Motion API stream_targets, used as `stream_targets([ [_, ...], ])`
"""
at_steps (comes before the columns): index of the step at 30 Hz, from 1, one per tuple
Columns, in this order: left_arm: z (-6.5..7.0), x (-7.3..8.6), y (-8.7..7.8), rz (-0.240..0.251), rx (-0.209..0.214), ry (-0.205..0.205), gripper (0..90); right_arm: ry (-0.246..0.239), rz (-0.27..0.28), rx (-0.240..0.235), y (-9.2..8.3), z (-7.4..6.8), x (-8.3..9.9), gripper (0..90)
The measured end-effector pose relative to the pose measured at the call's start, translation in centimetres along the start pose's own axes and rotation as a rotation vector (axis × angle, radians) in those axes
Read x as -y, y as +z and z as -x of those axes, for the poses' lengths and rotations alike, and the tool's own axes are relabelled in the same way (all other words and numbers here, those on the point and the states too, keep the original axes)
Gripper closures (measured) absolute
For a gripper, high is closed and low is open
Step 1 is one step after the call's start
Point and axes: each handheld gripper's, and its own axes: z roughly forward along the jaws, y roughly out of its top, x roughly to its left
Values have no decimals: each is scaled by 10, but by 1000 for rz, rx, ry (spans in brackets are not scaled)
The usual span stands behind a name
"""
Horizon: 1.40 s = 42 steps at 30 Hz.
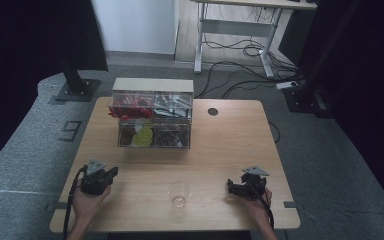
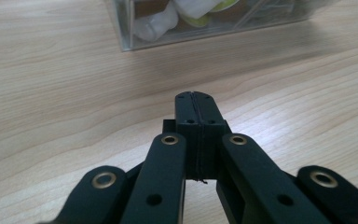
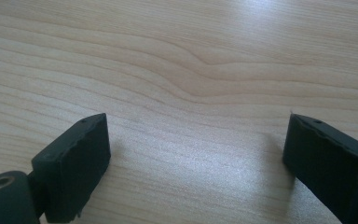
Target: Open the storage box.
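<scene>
The left claw (image 2: 196,100) rests on the counter (image 1: 230,145) with its two black jaws pressed flat together, nothing between them; in the high view the left claw (image 1: 111,173) sits near the counter's left front corner, held by a hand (image 1: 87,202). The right claw (image 3: 196,140) stands wide apart over bare wood, its blocky matte jaws holding nothing; in the high view the right claw (image 1: 230,186) lies near the right front edge in the other hand (image 1: 255,205), with a grey three-cornered plate on top.

The counter is a pale wooden slab with rounded corners, a wavy grain and a small dark round hole toward its far side. At the far middle stands a clear plastic organizer box (image 1: 152,114) with a beige top, split into compartments: red items upper left, silvery ones upper right, yellow-green and white pieces lower left, brown ones lower right. The left gripper view shows its transparent corner (image 2: 130,44) with rounded white pieces inside.

Between the two claws, near the front edge, stands a small clear drinking glass (image 1: 179,194), upright, well apart from both.
</scene>
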Motion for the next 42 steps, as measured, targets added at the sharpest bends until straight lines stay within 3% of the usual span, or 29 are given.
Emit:
stream_targets([
  [11, -1, -11, 7, 20, 15, -28, 900, 0, 5, 1, 0, 0, -1, 94],
  [25, -1, -26, 30, -1, 62, -63, 900, 1, 8, 3, 0, 0, -1, 106],
  [42, 3, -48, 51, 7, 71, -66, 900, 2, 11, 3, 0, 0, -1, 117],
])
